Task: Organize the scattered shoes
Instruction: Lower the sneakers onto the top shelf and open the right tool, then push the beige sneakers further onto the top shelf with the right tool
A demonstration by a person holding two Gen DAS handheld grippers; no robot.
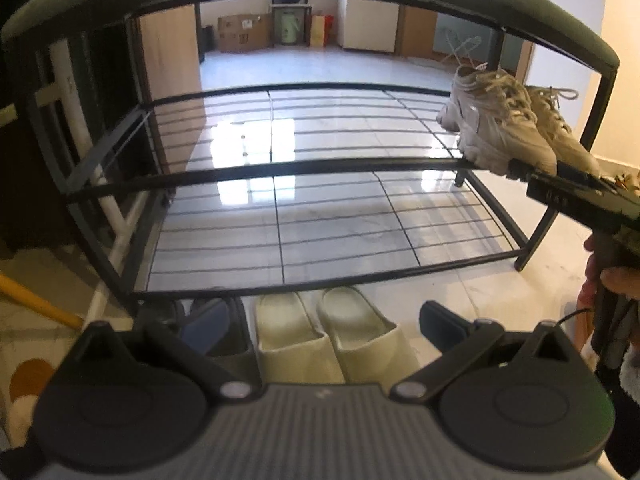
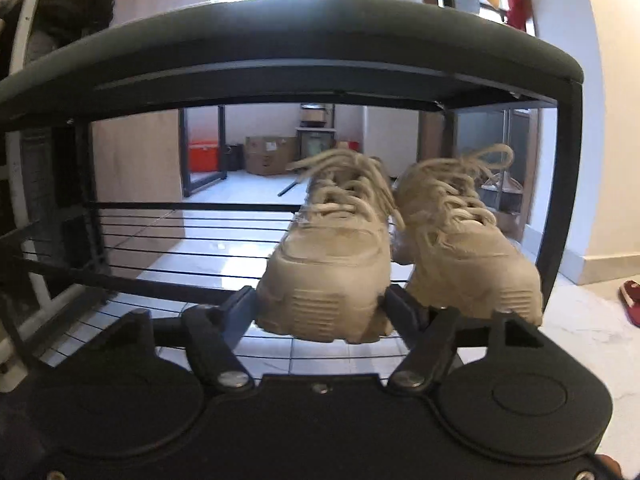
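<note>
A black wire shoe rack (image 1: 280, 168) stands in front of me. Two beige sneakers (image 1: 504, 128) sit side by side at the right end of its upper shelf. In the right wrist view my right gripper (image 2: 320, 304) has its fingers on either side of the toe of the left sneaker (image 2: 332, 264), apparently gripping it; the other sneaker (image 2: 464, 248) is to its right. My left gripper (image 1: 320, 328) is open above a pair of cream slippers (image 1: 332, 336) on the floor before the rack. A dark shoe (image 1: 224, 344) lies left of them, partly hidden.
The rack (image 2: 280, 40) has a padded dark top and a bare lower shelf (image 1: 320, 240). A red slipper (image 2: 630, 300) lies on the floor at the right. A wall stands right of the rack. Boxes (image 1: 244, 34) stand far behind.
</note>
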